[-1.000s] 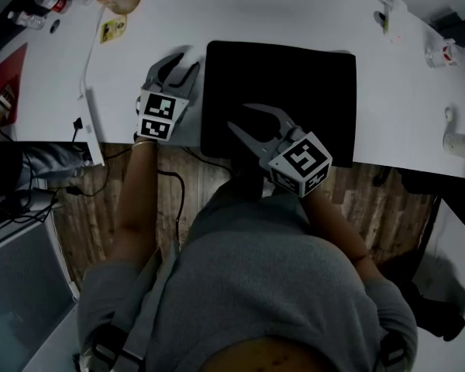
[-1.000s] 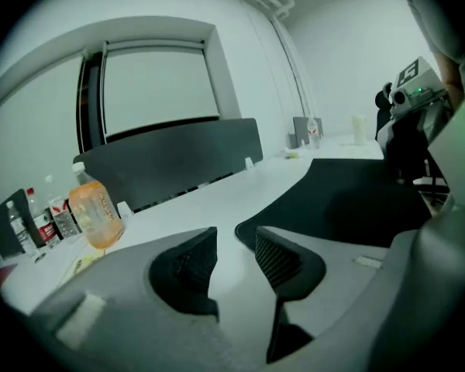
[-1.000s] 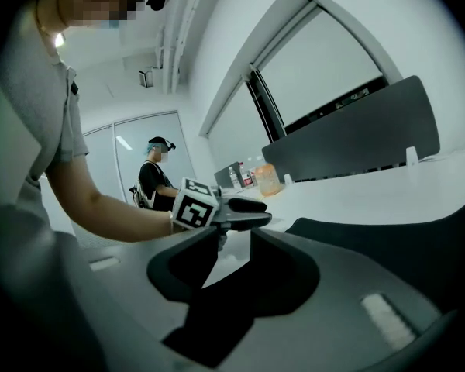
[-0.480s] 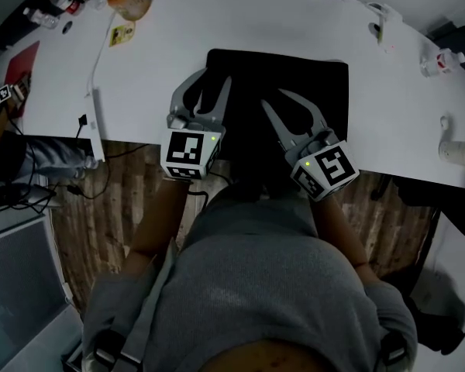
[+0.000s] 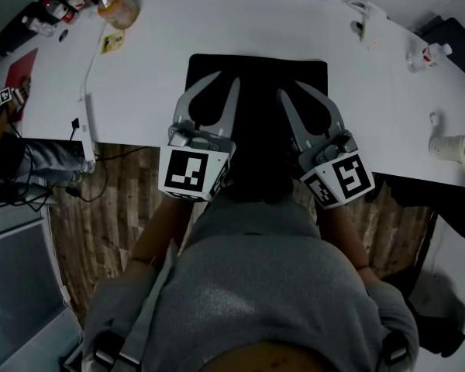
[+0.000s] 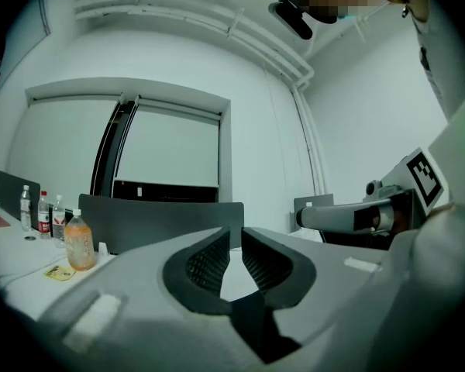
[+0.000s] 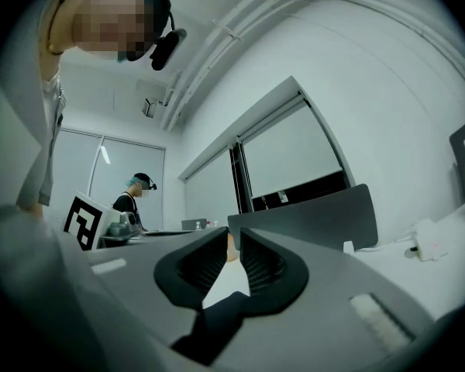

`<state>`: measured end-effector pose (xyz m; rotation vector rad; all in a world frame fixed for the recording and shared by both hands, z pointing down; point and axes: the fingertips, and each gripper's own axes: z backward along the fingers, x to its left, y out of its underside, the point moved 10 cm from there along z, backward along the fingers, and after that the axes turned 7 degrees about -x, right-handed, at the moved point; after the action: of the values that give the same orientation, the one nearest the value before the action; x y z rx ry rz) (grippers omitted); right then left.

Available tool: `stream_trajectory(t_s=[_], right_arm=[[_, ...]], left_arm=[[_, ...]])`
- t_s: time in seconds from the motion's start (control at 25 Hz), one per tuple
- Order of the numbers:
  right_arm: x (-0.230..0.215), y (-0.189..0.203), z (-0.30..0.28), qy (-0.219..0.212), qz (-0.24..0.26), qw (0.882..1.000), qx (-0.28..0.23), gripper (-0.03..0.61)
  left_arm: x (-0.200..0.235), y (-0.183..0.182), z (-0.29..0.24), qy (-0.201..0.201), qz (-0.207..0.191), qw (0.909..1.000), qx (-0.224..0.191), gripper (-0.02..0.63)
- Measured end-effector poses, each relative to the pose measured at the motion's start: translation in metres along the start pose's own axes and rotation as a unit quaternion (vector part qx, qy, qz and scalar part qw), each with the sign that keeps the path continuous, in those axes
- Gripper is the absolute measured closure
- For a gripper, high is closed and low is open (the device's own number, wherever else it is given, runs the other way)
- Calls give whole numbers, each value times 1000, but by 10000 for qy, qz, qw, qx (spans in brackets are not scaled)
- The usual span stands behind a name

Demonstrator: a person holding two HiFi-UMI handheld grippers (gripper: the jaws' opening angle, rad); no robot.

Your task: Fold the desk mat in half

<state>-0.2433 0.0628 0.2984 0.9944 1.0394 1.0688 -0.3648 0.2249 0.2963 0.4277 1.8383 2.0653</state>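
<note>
The black desk mat (image 5: 256, 76) lies flat on the white table (image 5: 155, 60); its near edge is hidden under my grippers. The left gripper (image 5: 226, 80) hovers over the mat's near left part and points away from me. Over the near right part hovers the right gripper (image 5: 291, 89). Both pairs of jaws are closing, with a narrow gap left between the pads. In the left gripper view the gripper (image 6: 234, 237) has white table showing through that gap, as does the gripper (image 7: 234, 239) in the right gripper view. A dark patch sits low between each pair; I cannot tell what it is.
An orange drink bottle (image 5: 118, 8) and small bottles (image 5: 50, 10) stand at the far left. A white cup (image 5: 448, 147) sits at the right edge. A cable (image 5: 81, 122) hangs at the table's front left. Grey chair backs (image 6: 159, 219) line the far side, and another person (image 7: 136, 200) stands beyond.
Both grippers came in from the table's front edge to over the mat and now sit side by side. Their jaws have narrowed from wide apart to a small gap.
</note>
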Motion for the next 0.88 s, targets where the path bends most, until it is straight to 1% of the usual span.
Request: stream_trajectory(t_s=[0.12,0.2,0.52,0.72,0.88], right_arm=[[-7,-9,7,-7,-125,9999,-39,577],[-12,-14,11,-23,-122,9999,-49,577],[-22,-26,22,-187,-91,9998,-61,577],[-25,-31,25,-241,-51,9997,-89,577],[-24,-31,26,-299,36,9995,-12,577]], left_arm=[[-12,-9,-3,-92,94,9999,-41,597],[-19,-13,-4,-139,146,9997,-129,619],[-42,-21,-12,-150,143,9993,-316,618],[-49,-23,-13,-234,143,9990,-342,618],[-51,-23,-10,-301,148,9988,-343,618]])
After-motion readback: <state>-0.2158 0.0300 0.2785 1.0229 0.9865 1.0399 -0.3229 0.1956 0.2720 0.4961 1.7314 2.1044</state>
